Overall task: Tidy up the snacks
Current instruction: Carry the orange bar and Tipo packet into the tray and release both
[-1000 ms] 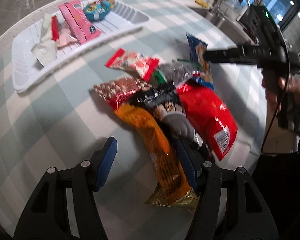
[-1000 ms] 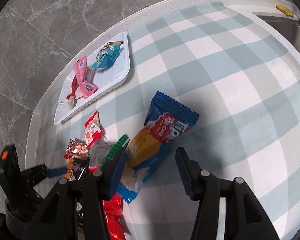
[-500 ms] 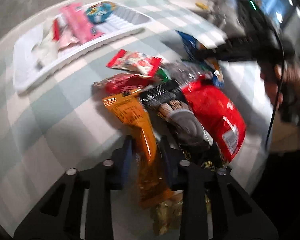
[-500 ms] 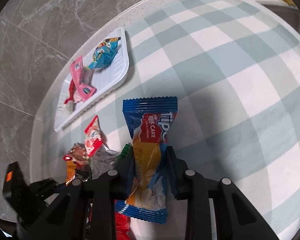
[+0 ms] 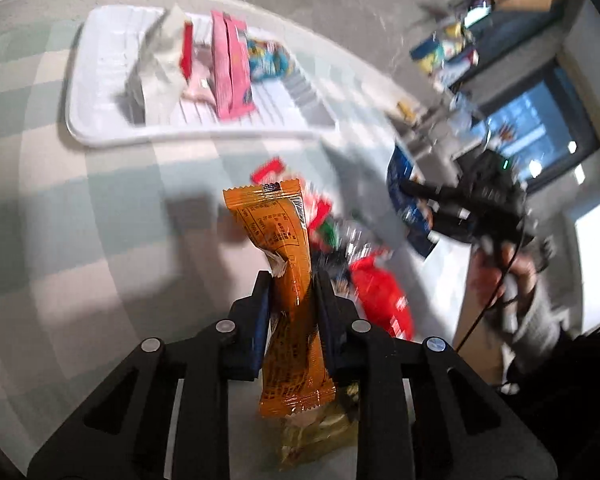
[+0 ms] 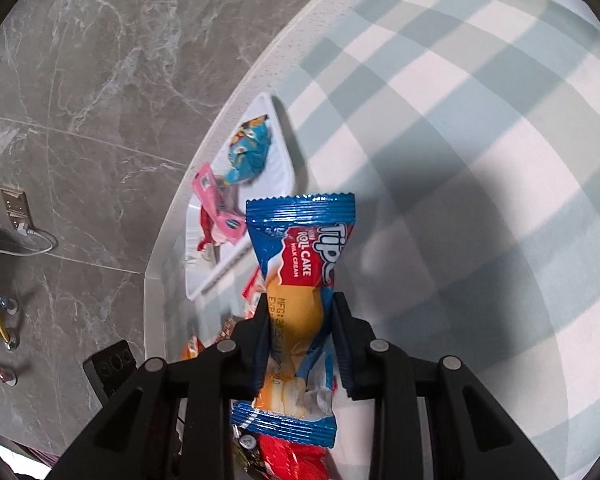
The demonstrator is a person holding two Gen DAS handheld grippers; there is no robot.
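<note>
tray [image 5: 100, 136]: on table [image 5: 40, 200], far side | snack pile [image 5: 364, 264]: nearer, apparently rightward

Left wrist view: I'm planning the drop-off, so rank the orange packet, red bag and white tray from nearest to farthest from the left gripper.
1. Orange packet: clamped between the left gripper fingers.
2. Red bag: just right, on the table.
3. White tray: far, upper left.

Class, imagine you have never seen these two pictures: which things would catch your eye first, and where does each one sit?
An orange snack packet stands pinched in the left gripper, low in the left wrist view. A blue roll cake packet is clamped the same way in the right gripper. Behind both, a white tray near the table's edge holds pink and blue snacks.
</note>
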